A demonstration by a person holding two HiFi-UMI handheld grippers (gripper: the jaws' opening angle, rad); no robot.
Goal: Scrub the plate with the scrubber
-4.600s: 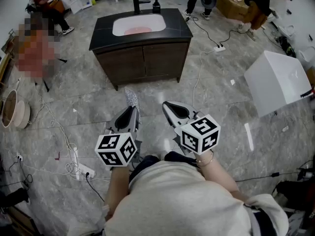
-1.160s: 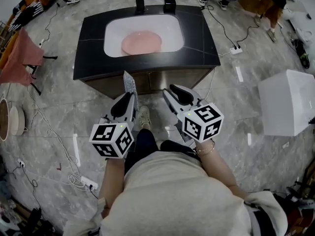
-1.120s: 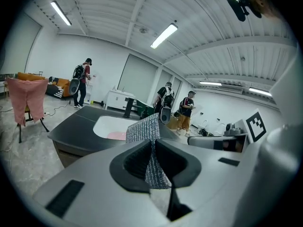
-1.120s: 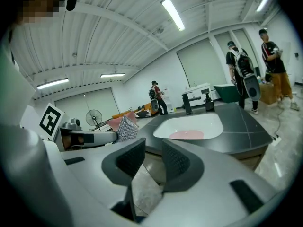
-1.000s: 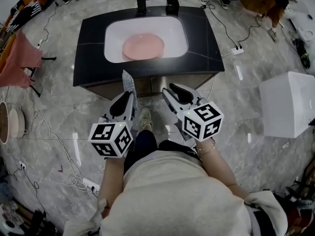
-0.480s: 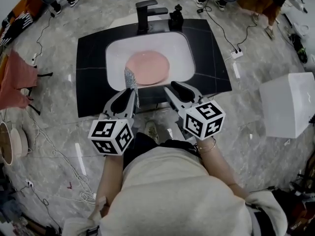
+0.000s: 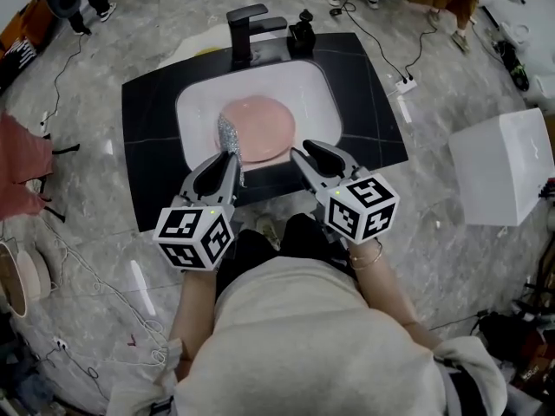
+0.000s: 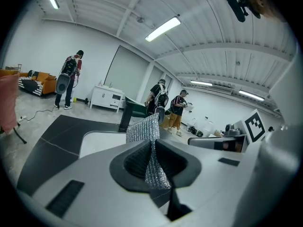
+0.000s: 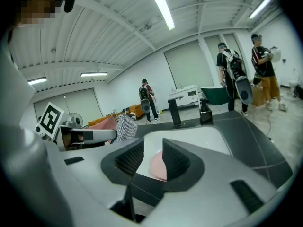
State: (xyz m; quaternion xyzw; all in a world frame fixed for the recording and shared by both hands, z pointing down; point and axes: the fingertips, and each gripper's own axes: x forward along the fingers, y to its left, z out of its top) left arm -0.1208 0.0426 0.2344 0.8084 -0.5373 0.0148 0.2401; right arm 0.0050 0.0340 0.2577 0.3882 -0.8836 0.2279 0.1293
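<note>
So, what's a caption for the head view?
Left tool holds silver scrubber near pink plate in sink; right tool open.

Left claw clamps silver mesh scrubber upright; white sink basin, seemingly, beyond.

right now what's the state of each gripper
Left gripper: closed on the scrubber.
Right gripper: open, holding nothing.

Plate in sink, grippers at counter's near edge
Tap behind sink, bottle right of tap. Left gripper holds scrubber before the plate's left edge. Right gripper beside it. Box on floor, well right.
</note>
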